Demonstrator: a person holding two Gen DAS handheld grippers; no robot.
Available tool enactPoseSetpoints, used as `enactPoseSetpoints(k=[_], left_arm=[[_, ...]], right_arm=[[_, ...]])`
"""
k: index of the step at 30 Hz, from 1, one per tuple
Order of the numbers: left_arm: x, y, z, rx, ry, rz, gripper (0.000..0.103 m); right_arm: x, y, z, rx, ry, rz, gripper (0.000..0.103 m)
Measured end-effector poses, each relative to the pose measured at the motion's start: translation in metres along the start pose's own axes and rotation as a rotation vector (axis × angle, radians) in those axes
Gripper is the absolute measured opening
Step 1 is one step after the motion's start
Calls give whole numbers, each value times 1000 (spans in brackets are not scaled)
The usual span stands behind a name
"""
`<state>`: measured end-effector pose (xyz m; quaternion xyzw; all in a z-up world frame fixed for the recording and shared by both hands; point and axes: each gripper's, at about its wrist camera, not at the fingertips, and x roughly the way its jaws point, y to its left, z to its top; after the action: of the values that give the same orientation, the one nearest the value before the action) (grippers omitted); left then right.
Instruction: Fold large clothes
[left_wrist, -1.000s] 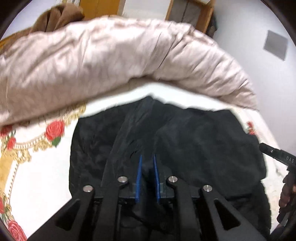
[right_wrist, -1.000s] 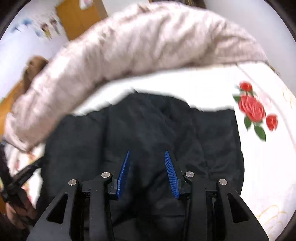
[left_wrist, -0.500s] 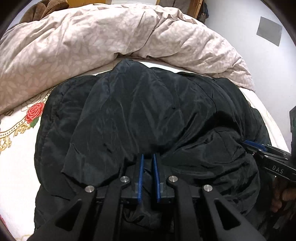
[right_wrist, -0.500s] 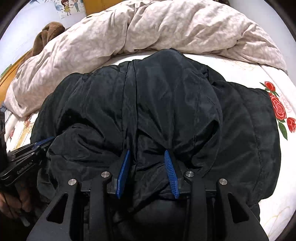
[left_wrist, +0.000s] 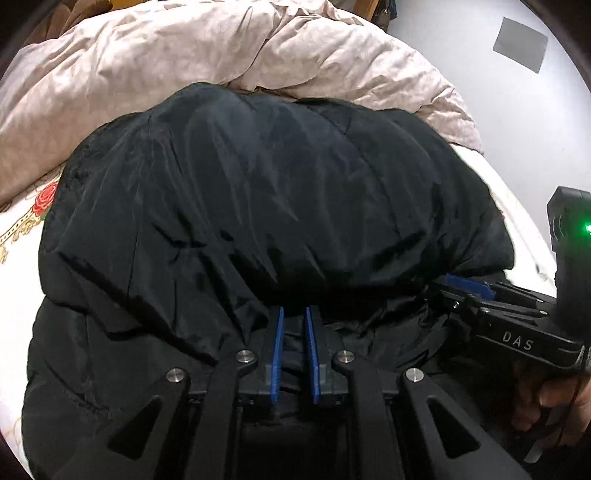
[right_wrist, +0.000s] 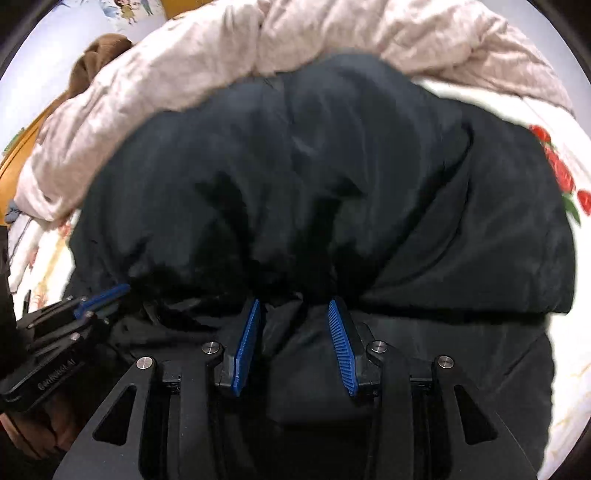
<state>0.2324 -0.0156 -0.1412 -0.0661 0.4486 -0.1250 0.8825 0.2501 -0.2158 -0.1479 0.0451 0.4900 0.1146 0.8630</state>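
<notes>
A large black padded jacket (left_wrist: 280, 206) lies on the bed, its near part doubled over away from me; it also fills the right wrist view (right_wrist: 317, 184). My left gripper (left_wrist: 293, 321) is shut on the jacket's folded edge, fabric pinched between the blue pads. My right gripper (right_wrist: 293, 314) is shut on a thick bunch of the same edge, its jaws wider apart around the padding. The right gripper shows at the right of the left wrist view (left_wrist: 465, 288), and the left gripper at the left of the right wrist view (right_wrist: 103, 295).
A crumpled beige duvet (left_wrist: 221, 55) is heaped along the far side of the bed, touching the jacket's far edge. The white sheet with red roses (right_wrist: 557, 173) shows on both sides. A brown garment (right_wrist: 96, 55) lies beyond the duvet. A grey wall (left_wrist: 480, 55) is behind.
Both grippers have carried the jacket's edge forward toward the duvet, folding it over itself. The jacket now fills far more of both views. Both grips are unchanged.
</notes>
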Motion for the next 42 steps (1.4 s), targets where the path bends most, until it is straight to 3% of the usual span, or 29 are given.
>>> enactPoseSetpoints(k=[10,16,22,29,42], left_arm=[[13,7,4,-10,-12,14,14],[-7,-6,10,-25,32,29,14],[-56,-23,2,-12,6,61,22],[-126,-28,-37,-23,-38,88,33],[-201,-38,-100,-2,-96,141,41]], right_arm=[[9,-3,-1,-9,-26,-11,39],[-16,9,0,11,-19,-22,40],[-79,17,-18,4,-99,-43,41],[-147,14,-64,-12,-156,-70,43],[-208,5,-144,45,-195,-97,47]])
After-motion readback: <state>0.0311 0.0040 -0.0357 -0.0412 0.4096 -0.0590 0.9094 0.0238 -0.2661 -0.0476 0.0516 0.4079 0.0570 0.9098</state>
